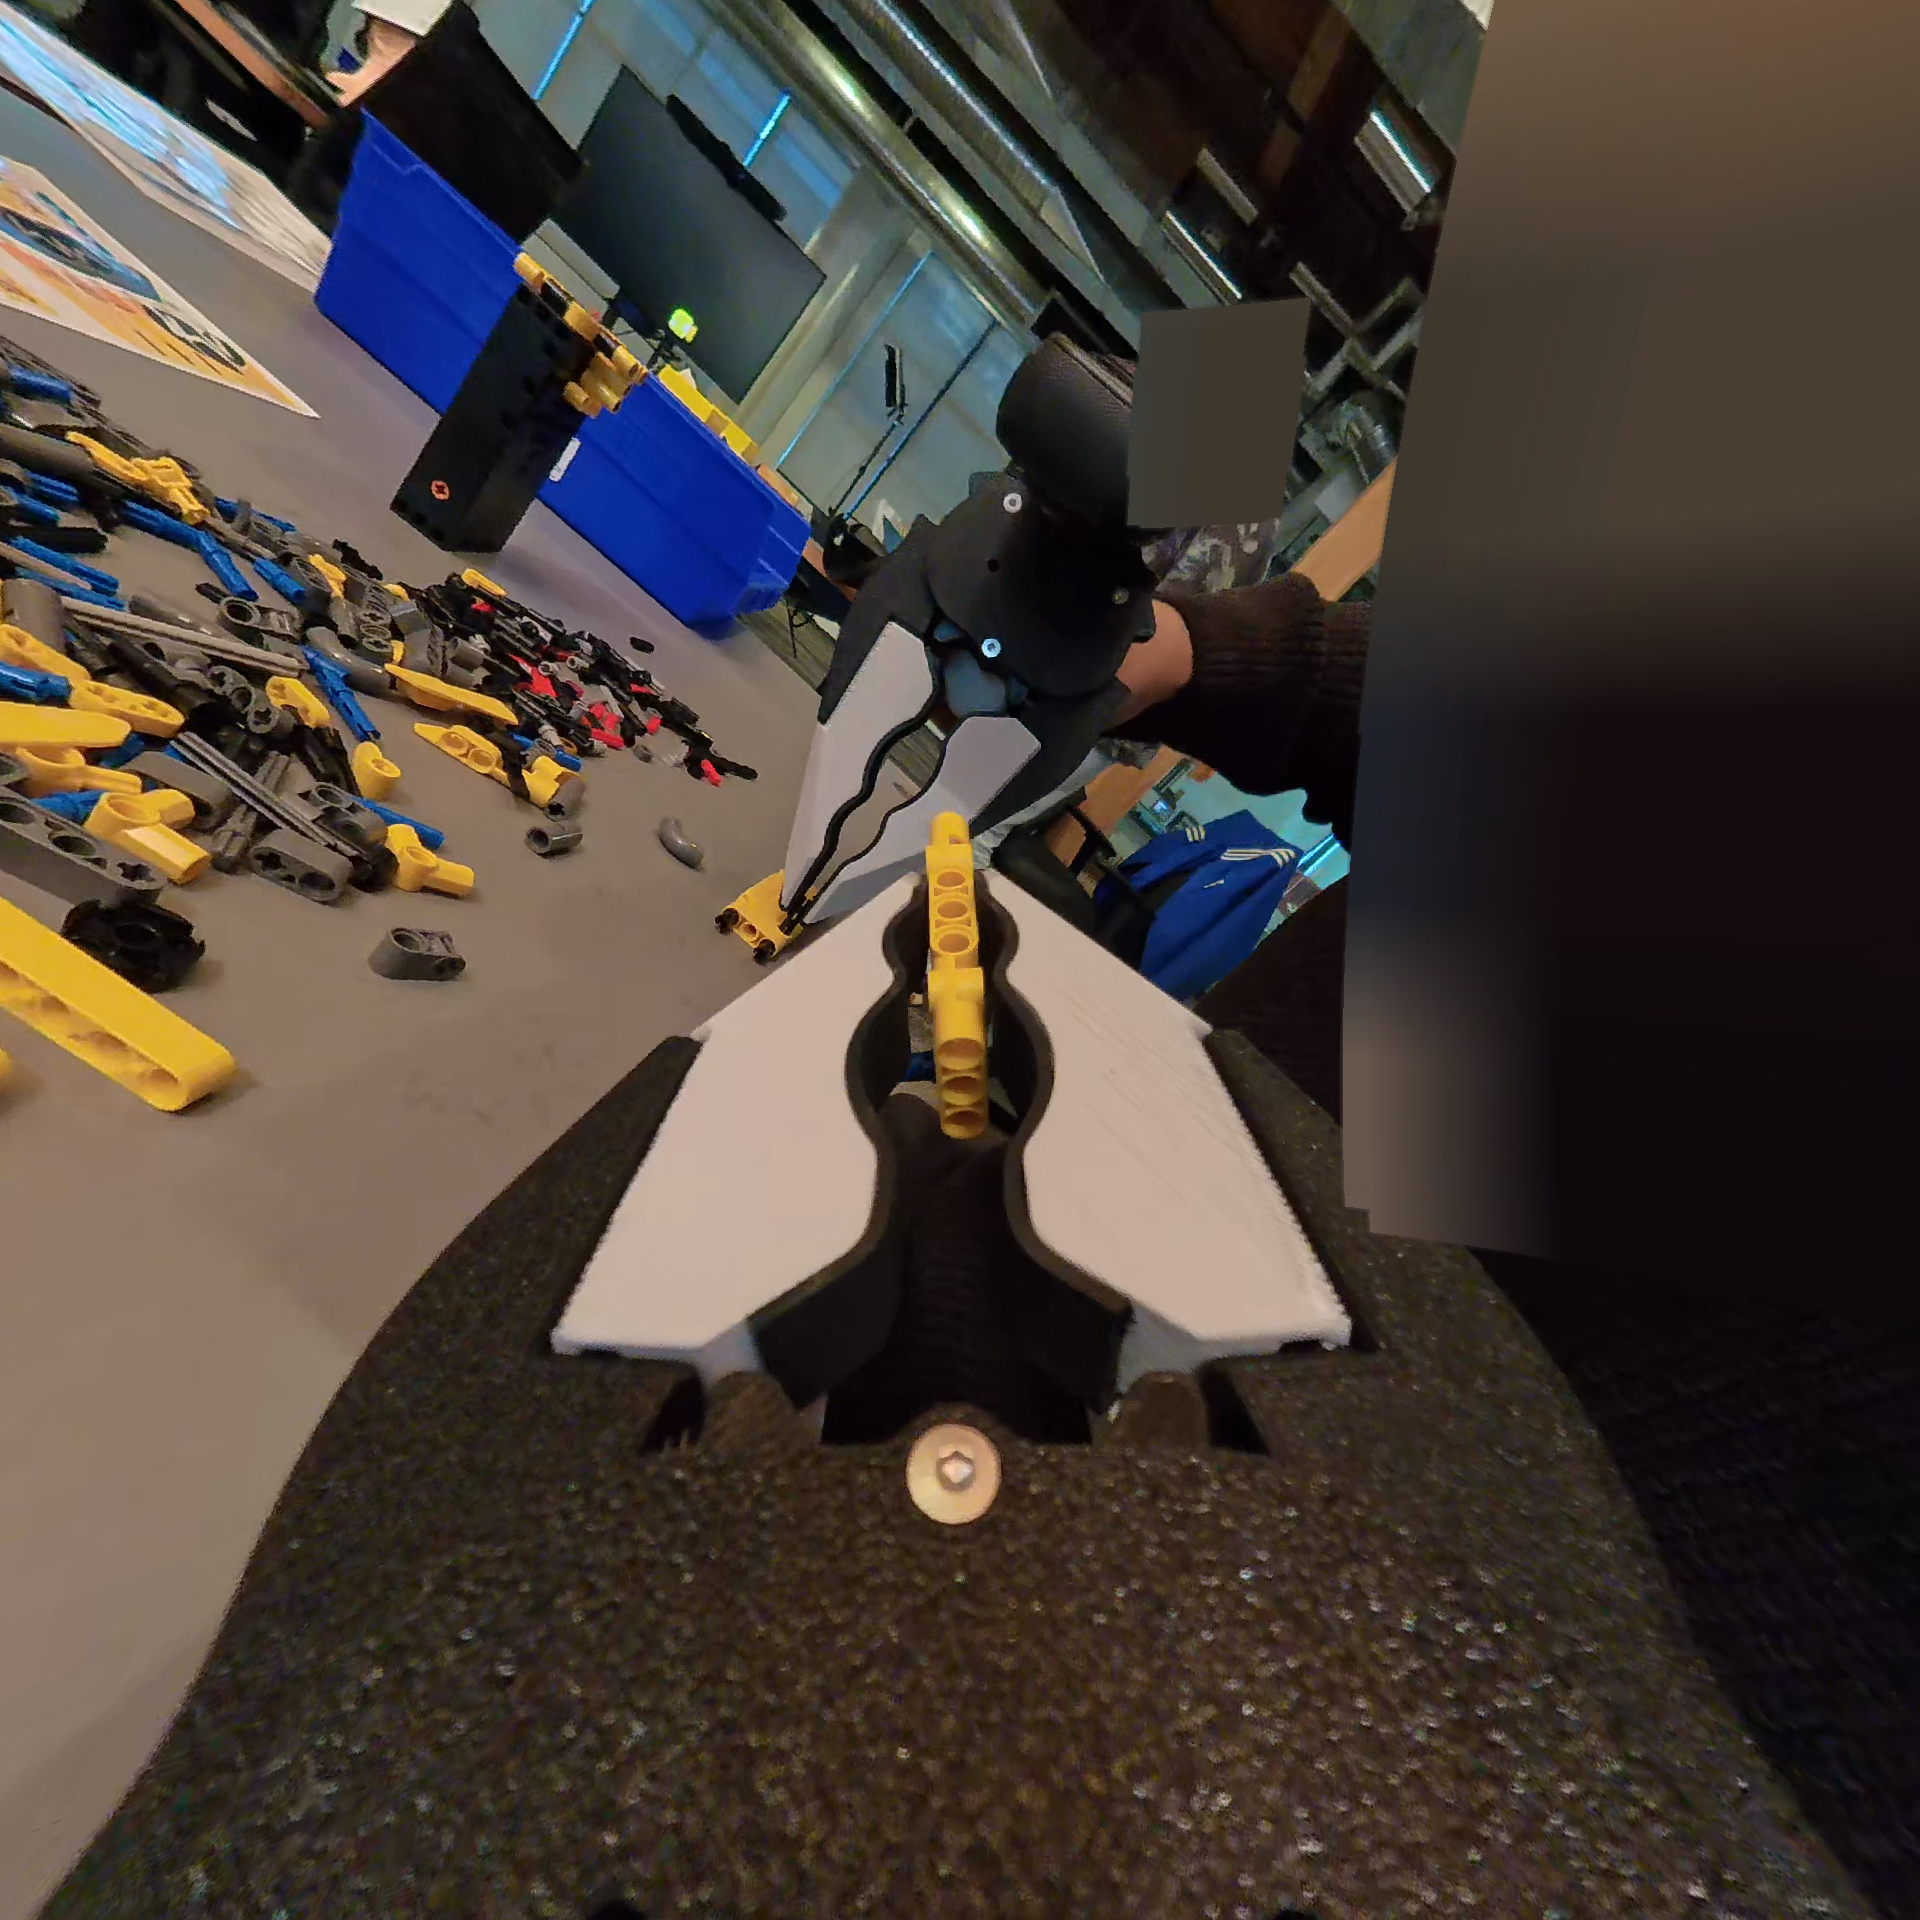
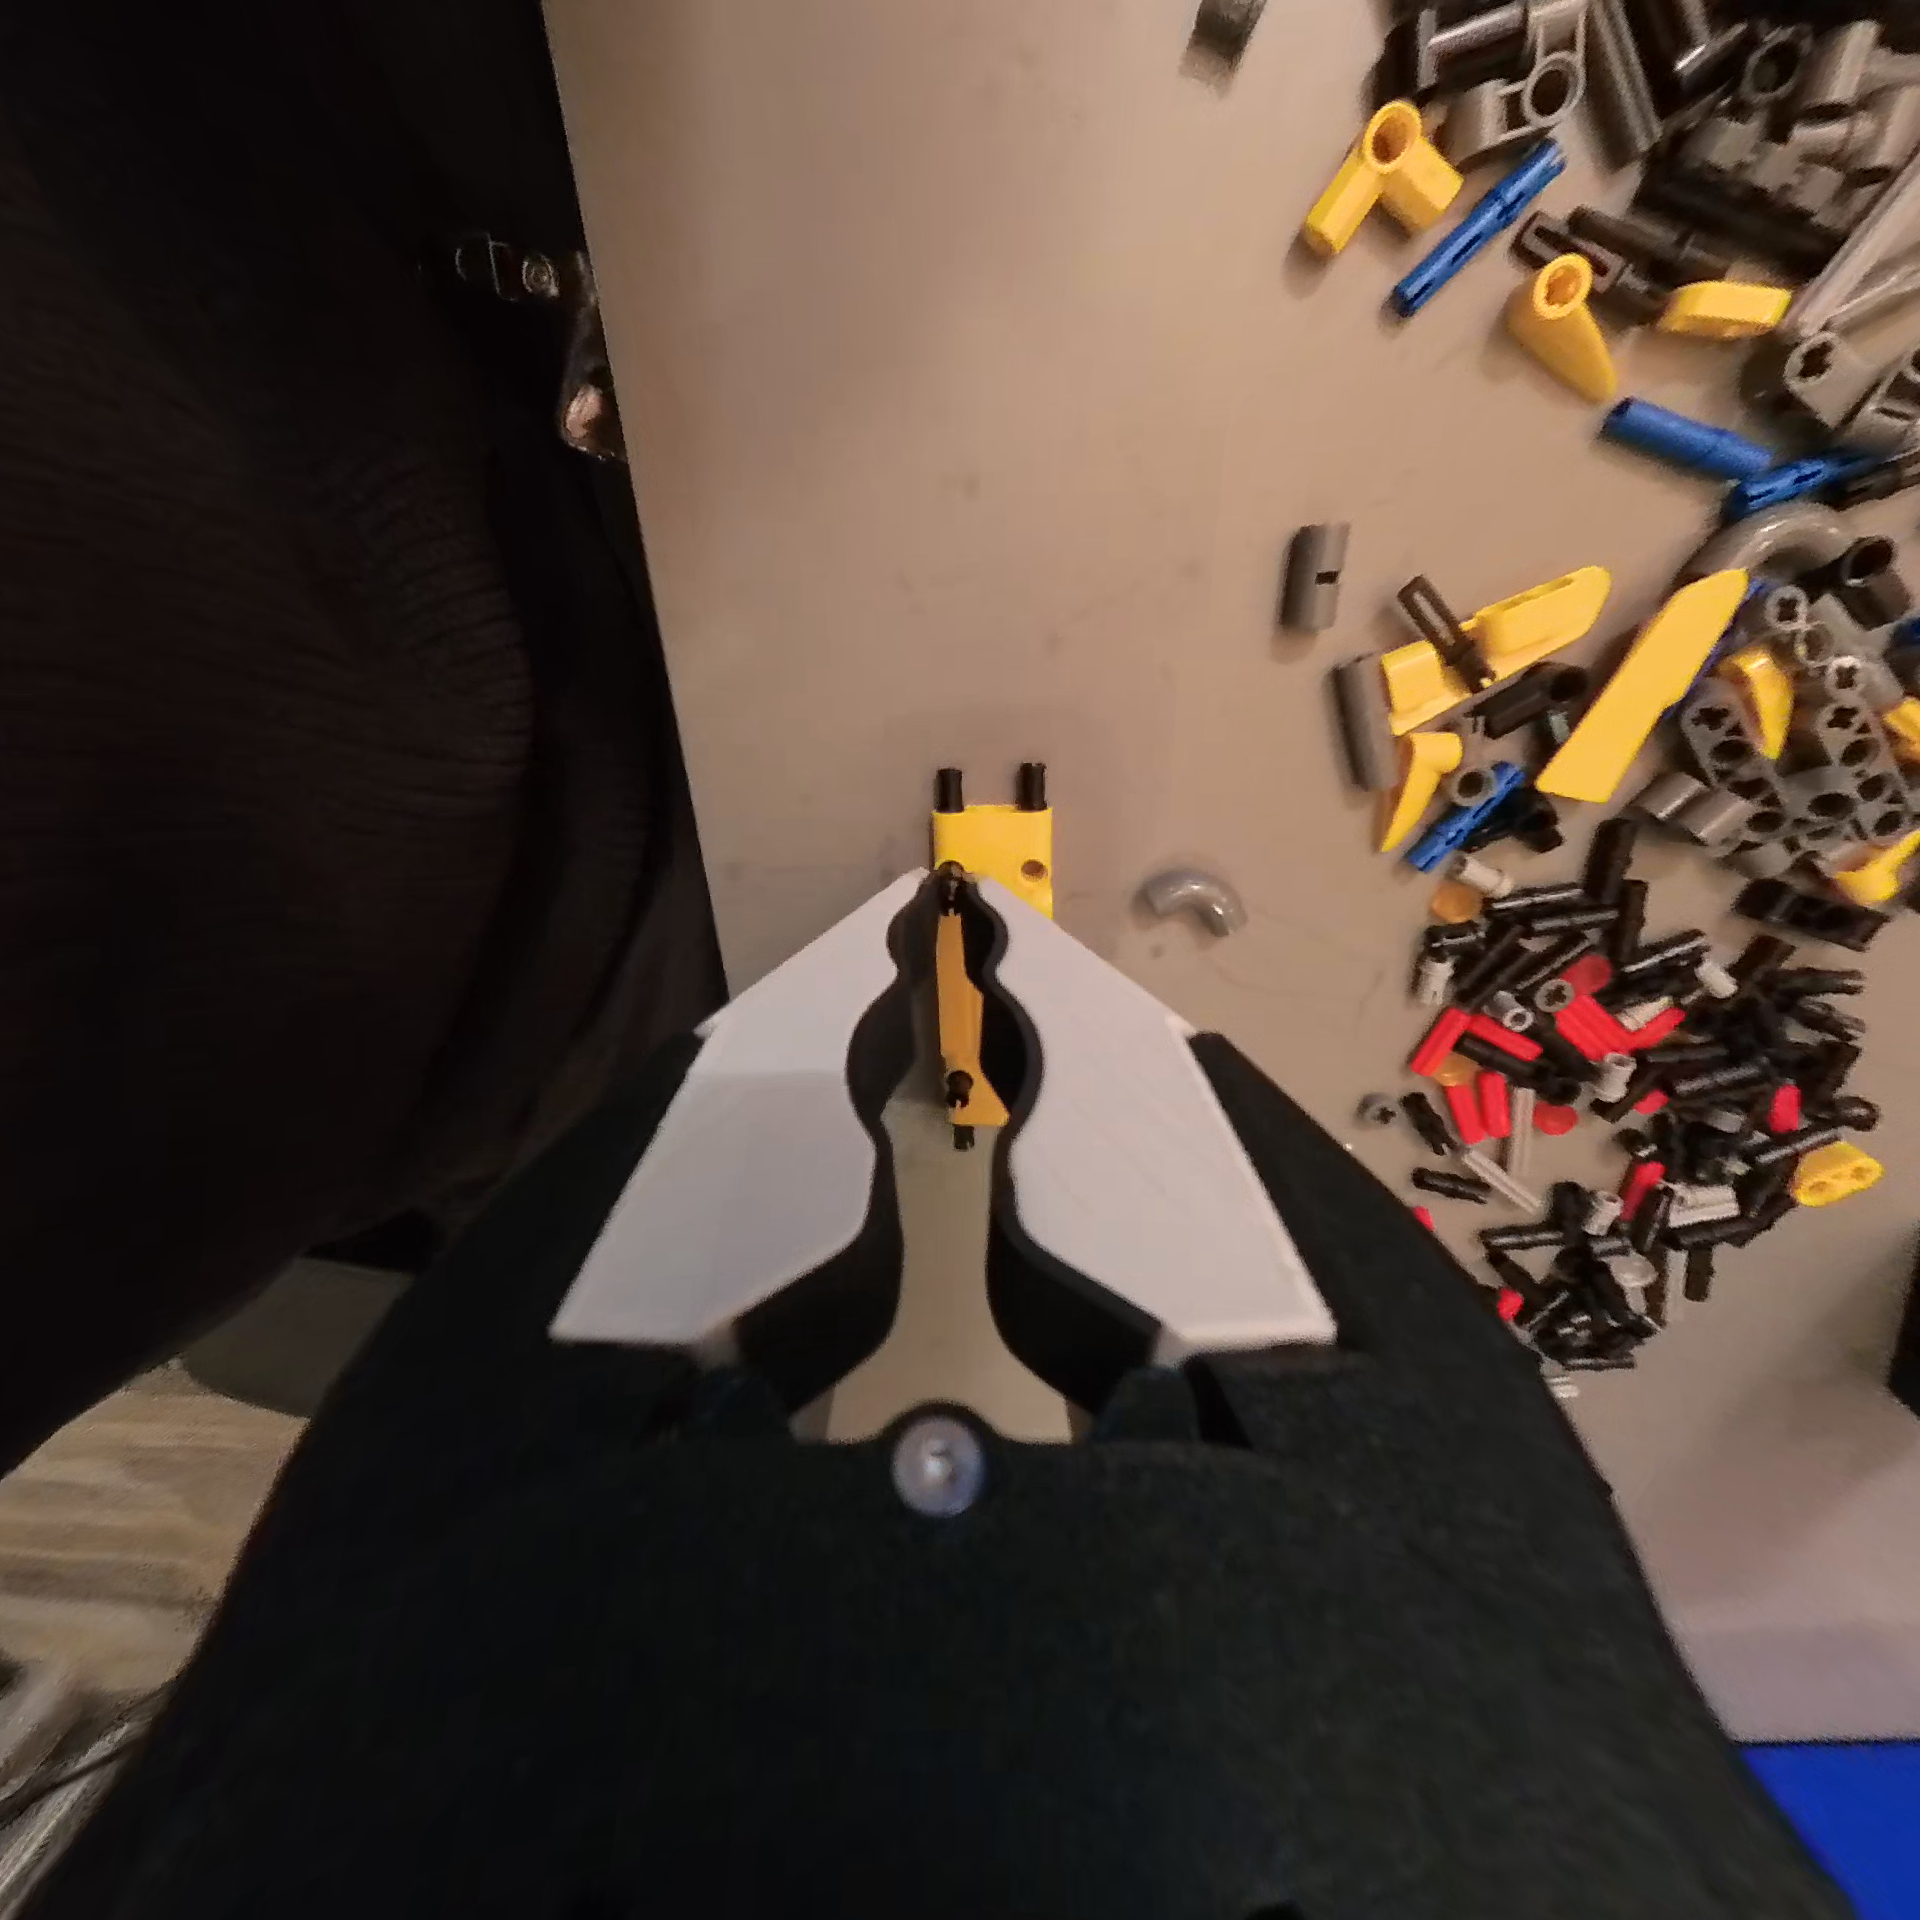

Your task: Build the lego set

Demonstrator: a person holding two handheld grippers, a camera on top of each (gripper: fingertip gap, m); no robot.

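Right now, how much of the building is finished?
Done: one black block with yellow parts stands by the blue bin. In hand: the left gripper pinches a yellow holed beam; the right gripper pinches a yellow piece with black pins on the table. Left: a big loose pile.

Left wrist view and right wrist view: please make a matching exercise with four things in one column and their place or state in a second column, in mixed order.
Things:
1. yellow holed plastic beam
2. yellow plastic block with black pins
3. blue plastic bin
4. small curved grey plastic tube

Places or states:
A. lies loose on the grey table
B. clamped in the right tool, against the table
C. stands at the far table edge
D. clamped in the left tool, off the table

Pairs: 1-D, 2-B, 3-C, 4-A
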